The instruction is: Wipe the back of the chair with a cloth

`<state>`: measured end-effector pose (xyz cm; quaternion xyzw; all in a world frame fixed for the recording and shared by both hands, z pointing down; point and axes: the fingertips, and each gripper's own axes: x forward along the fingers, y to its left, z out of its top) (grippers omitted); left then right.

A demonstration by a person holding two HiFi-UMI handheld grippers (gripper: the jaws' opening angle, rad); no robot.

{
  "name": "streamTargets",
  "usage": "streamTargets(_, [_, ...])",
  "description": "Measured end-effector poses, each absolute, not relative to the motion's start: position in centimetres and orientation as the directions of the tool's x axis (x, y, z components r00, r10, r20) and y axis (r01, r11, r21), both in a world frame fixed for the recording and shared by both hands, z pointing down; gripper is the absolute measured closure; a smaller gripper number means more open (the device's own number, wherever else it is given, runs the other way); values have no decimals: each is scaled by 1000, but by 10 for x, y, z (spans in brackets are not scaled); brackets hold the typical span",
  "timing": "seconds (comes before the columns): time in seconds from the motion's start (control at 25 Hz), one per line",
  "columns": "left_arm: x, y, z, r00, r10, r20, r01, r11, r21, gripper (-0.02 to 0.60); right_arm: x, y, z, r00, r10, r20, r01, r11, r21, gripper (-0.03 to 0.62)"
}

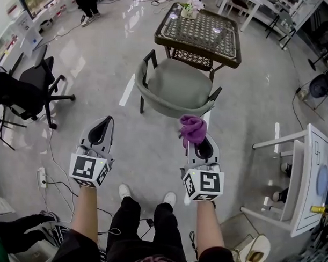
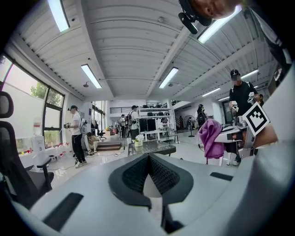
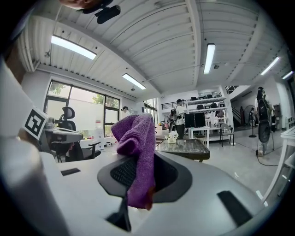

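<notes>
both jaw pairs closed: left hand-held gripper (image 2: 148,160) clenched empty, right hand-held gripper (image 3: 138,177) clamped on the purple cloth (image 3: 138,143). cloth sits near the back of the grey chair (image 1: 176,84), above the floor (image 1: 146,155).

No words, numbers or brand names can be read anywhere. The only printed signs are black-and-white square markers, coded patterns without letters, on the cube (image 1: 90,169) of the left claw (image 1: 101,126) and the cube (image 1: 203,184) of the right claw (image 1: 203,148).
</notes>
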<state>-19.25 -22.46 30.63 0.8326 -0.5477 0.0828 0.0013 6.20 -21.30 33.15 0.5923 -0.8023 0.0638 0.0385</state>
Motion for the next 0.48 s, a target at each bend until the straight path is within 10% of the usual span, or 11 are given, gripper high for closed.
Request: streamTargets(0.48, [-207,-243,400,385,-912,141,-912,-399,-94,572,42,-232,413,-283,-951,125,-959,277,-62,503])
